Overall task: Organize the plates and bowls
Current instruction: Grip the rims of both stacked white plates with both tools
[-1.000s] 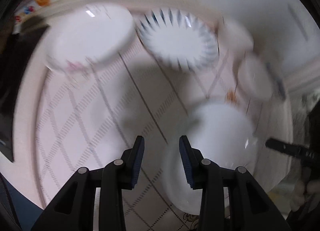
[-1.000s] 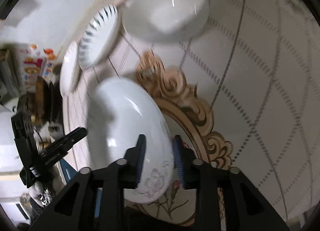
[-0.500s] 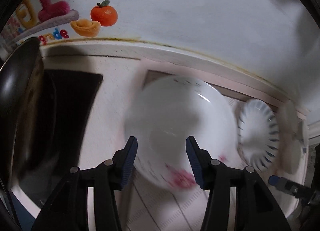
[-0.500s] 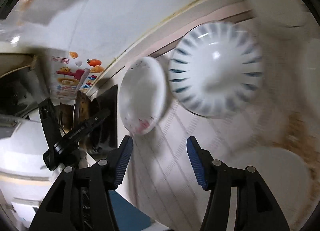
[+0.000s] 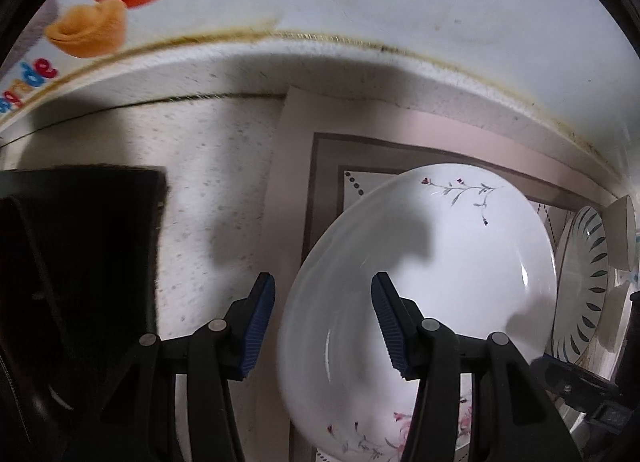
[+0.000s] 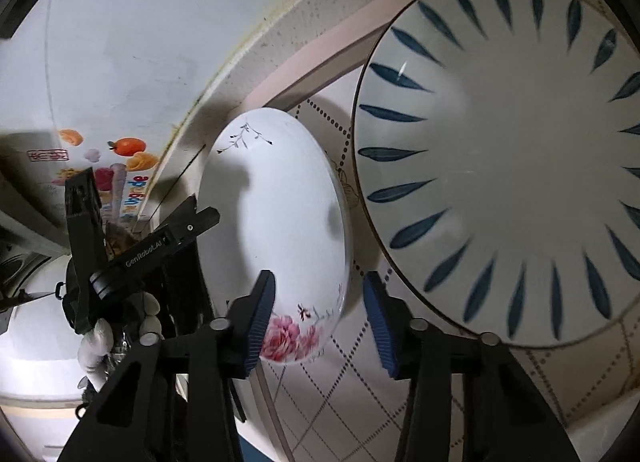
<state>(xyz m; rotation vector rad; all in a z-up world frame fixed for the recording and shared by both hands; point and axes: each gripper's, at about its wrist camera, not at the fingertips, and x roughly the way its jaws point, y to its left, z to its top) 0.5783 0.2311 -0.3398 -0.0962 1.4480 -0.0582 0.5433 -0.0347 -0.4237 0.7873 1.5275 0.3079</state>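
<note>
White floral plate [image 5: 440, 262] under both tools, left [image 5: 323, 322] and right [image 6: 318, 316], jaws apart, just narrowing, nothing gripped.

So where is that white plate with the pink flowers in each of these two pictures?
Left wrist view: the flowered plate fills the lower right, its left rim between the left gripper's open jaws.
Right wrist view: the same plate sits centre-left, its flowered rim between the right gripper's open jaws.
Shared landmark: the blue-leaf plate, at the far right edge in the left view.
</note>
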